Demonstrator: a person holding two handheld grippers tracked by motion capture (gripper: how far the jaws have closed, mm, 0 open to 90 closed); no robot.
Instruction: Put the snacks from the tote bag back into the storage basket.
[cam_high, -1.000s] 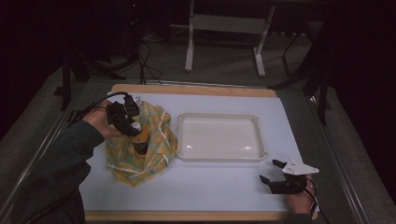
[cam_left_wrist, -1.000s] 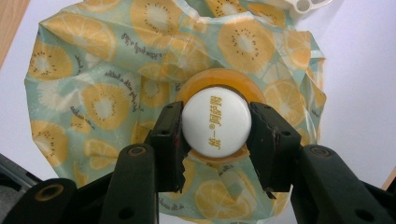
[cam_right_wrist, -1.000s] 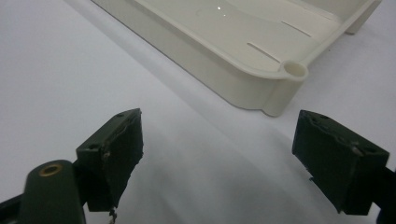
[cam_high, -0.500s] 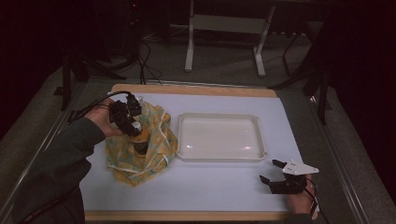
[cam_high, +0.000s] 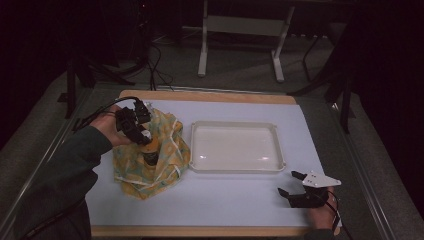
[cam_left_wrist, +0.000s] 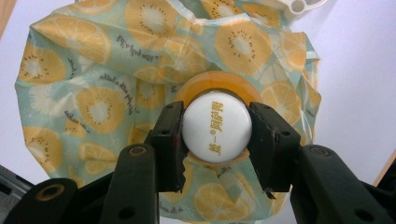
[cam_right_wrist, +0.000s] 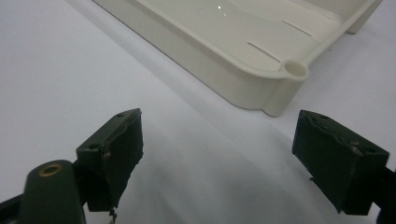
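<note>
A small orange bottle (cam_high: 149, 151) with a white printed cap (cam_left_wrist: 217, 128) stands upright on a cloth (cam_high: 162, 165) with a citrus-slice print, at the table's left. My left gripper (cam_high: 142, 138) comes down on it from above. Its jaws have just been closing, and the pads (cam_left_wrist: 170, 135) now press both sides of the cap. In the left gripper view the cloth (cam_left_wrist: 93, 84) spreads out under the bottle. My right gripper (cam_high: 292, 186) rests open near the front right corner, with nothing between its jaws (cam_right_wrist: 224, 140).
A cream plastic tray (cam_high: 235, 170) sits empty in the middle of the white mat, right of the cloth. Its near corner (cam_right_wrist: 289, 74) lies just beyond my right gripper. A wooden edge borders the mat.
</note>
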